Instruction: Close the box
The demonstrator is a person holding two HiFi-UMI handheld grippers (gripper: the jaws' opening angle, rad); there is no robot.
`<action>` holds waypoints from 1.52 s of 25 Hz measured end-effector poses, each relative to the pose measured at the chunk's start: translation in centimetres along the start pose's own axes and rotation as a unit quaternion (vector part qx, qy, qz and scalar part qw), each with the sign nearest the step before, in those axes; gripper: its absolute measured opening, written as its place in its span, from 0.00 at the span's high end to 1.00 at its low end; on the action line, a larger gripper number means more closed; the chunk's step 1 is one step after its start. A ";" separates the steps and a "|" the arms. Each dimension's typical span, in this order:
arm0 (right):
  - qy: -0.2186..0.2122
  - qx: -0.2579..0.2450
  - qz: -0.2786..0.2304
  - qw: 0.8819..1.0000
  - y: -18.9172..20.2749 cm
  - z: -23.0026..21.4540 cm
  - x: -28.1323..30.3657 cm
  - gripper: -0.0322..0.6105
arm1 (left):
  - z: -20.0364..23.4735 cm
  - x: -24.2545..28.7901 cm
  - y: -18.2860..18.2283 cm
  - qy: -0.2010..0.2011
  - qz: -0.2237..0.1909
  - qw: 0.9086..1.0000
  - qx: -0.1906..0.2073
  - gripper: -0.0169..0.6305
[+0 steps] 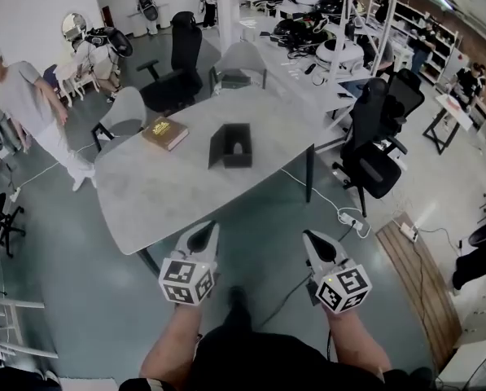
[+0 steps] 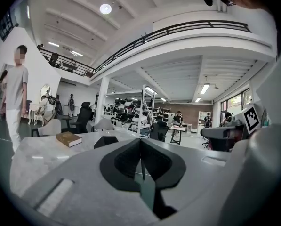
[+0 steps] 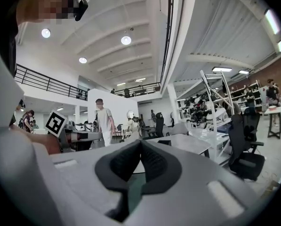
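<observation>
Bright ceiling lamps [image 3: 125, 40]; sharp views, fisheye-bent edges.

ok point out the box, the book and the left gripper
box [image 1: 236, 160], head view, its dark front wall
book [image 1: 165, 133], head view, middle of its brown cover
left gripper [image 1: 212, 227], head view, between its shut fingertips

The left gripper [image 2: 141, 141] holds its fingers [image 2: 122, 160] pressed together, nothing between them. On the pale desk [image 2: 36, 158], at nine o'clock from the fingertips, stands the black box [image 2: 106, 141], and farther that way lies a brown book [image 2: 68, 138].
</observation>
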State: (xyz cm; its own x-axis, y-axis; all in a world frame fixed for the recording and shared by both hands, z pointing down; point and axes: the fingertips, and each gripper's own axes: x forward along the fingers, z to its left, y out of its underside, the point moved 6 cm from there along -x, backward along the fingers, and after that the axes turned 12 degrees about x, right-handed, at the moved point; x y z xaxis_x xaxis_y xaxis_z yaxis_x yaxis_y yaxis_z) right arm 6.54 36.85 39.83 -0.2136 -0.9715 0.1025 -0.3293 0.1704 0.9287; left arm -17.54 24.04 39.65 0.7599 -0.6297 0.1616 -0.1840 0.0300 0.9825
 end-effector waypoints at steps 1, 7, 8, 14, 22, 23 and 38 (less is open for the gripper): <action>0.003 0.000 0.004 1.000 -0.2 -0.6 1.8 0.95 | 1.4 1.4 0.2 0.000 0.000 1.000 -0.003 0.96; 0.024 0.014 0.013 1.000 -2.0 -3.7 13.1 0.95 | 10.4 9.1 0.3 0.016 0.007 1.000 -0.011 0.96; 0.026 0.014 0.014 0.999 -2.4 -4.1 14.7 0.95 | 11.6 10.2 0.2 0.020 0.007 1.000 -0.011 0.96; 0.022 0.006 0.022 0.999 -4.2 -5.2 22.2 0.95 | 17.0 15.0 -0.2 0.017 0.005 1.000 -0.006 0.96; -0.011 0.017 0.036 0.999 -4.9 -8.5 31.0 0.95 | 21.7 21.1 0.4 -0.003 0.024 1.000 -0.001 0.96; -0.017 0.019 0.040 0.999 -4.9 -9.1 32.1 0.95 | 22.2 22.1 0.5 -0.007 0.027 1.000 -0.002 0.96; -0.173 0.048 0.152 0.972 -6.0 -24.2 48.6 0.95 | 23.3 40.5 2.2 -0.113 0.100 0.988 -0.035 0.96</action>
State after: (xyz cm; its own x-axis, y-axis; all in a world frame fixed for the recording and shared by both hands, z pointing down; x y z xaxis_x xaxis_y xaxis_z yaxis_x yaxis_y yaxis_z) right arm 20.41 -15.36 47.82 -0.6056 -0.7629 0.2262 -0.2827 0.4720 0.8351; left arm -1.71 -19.49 46.22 0.5530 -0.7628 0.3351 -0.2659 0.2196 0.9387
